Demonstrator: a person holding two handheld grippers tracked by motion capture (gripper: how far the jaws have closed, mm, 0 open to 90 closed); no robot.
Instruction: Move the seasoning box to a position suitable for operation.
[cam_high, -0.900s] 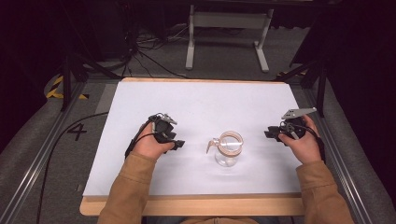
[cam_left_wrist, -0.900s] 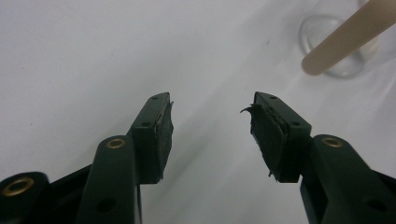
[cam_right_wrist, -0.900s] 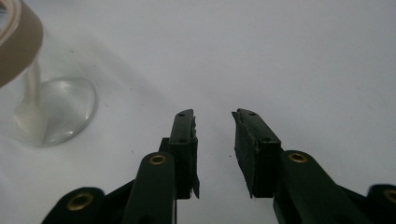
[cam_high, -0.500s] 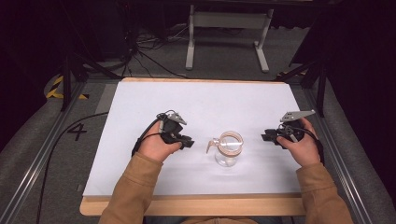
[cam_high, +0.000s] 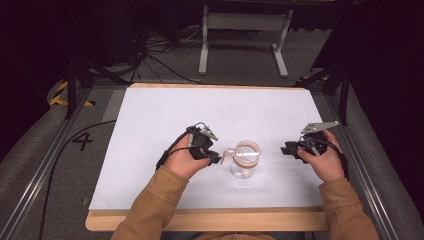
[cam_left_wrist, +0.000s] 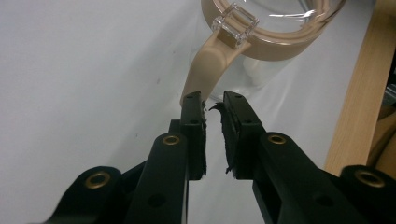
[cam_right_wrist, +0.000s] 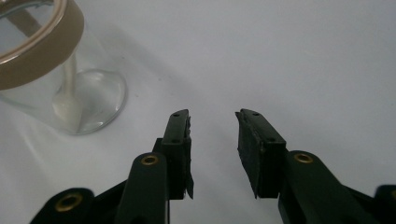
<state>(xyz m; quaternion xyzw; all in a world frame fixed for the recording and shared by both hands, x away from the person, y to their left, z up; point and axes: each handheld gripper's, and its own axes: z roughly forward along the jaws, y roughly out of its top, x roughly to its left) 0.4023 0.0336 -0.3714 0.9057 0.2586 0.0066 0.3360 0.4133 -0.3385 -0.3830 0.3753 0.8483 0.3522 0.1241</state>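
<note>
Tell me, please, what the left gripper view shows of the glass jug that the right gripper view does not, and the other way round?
The left gripper view has the jug's tan handle just beyond the left gripper, whose jaws stand a narrow gap apart, plus the clear lid latch and the table's wooden edge. The right gripper view has the jug's glass base resting on the white tabletop, with the right gripper open and apart from it. Both share the jug's tan rim.

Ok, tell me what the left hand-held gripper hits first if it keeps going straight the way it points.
Most likely the tan handle of the glass jug: the left hand-held gripper points at it with narrowly parted jaws, its tips just short of the handle's lower end.
</note>
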